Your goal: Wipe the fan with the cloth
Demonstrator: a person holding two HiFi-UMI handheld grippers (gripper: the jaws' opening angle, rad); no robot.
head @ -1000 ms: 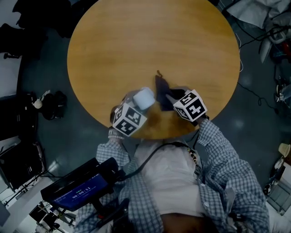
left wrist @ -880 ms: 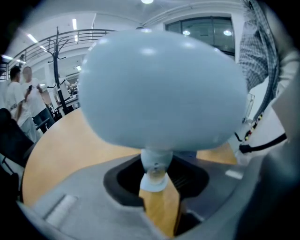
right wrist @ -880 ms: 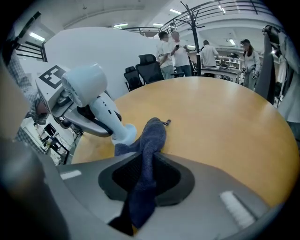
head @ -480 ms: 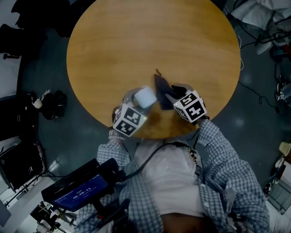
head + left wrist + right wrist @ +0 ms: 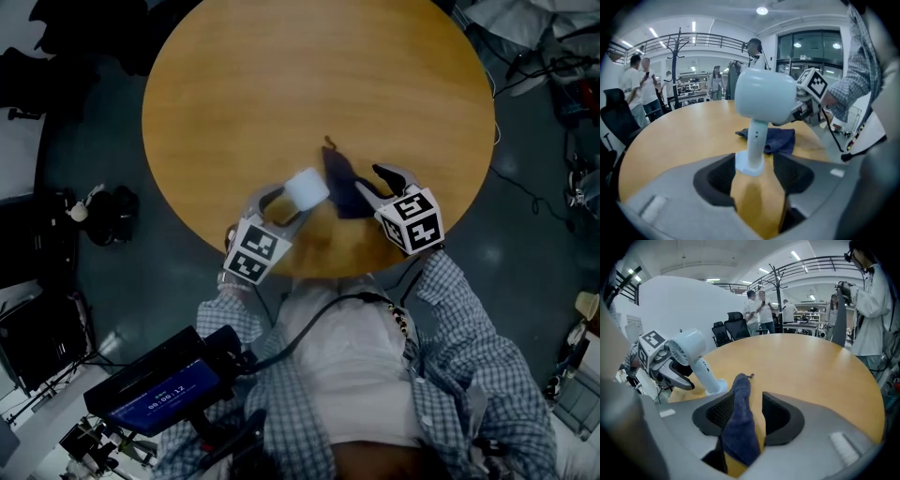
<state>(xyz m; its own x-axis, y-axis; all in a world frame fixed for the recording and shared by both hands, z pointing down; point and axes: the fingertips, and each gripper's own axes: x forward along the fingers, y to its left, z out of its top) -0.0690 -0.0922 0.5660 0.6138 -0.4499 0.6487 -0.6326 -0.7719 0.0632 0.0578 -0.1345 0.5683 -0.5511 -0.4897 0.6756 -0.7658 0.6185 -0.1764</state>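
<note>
- In the head view, a round table of light brown wood [image 5: 281, 84] took up the upper part of the picture. A small pale blue fan with a round base and slim stem [image 5: 307, 187] stood close to the table's near edge. Just to its right lay a dark blue towelling cloth [image 5: 342, 178], bunched into a long strip. The left gripper [image 5: 281, 208] reached in over the near edge toward the fan, and the right gripper [image 5: 373, 187] reached in beside it over the cloth. Checked sleeves [image 5: 469, 328] showed below both.
- In the left gripper view, the left gripper's jaws were spread. The fan's base [image 5: 750, 165] stood on the table between their tips, close against the jaw on the view's left, with bare wood showing on the other side. The cloth [image 5: 780, 139] lay behind the fan.
- In the right gripper view, the right gripper's jaws [image 5: 747, 399] were spread too. The cloth [image 5: 740, 427] ran lengthwise between them and lay against the jaw on the view's left, with a gap at the other jaw. The fan [image 5: 691, 352] stood to the left. People [image 5: 761, 310] stood beyond the far edge.
</note>
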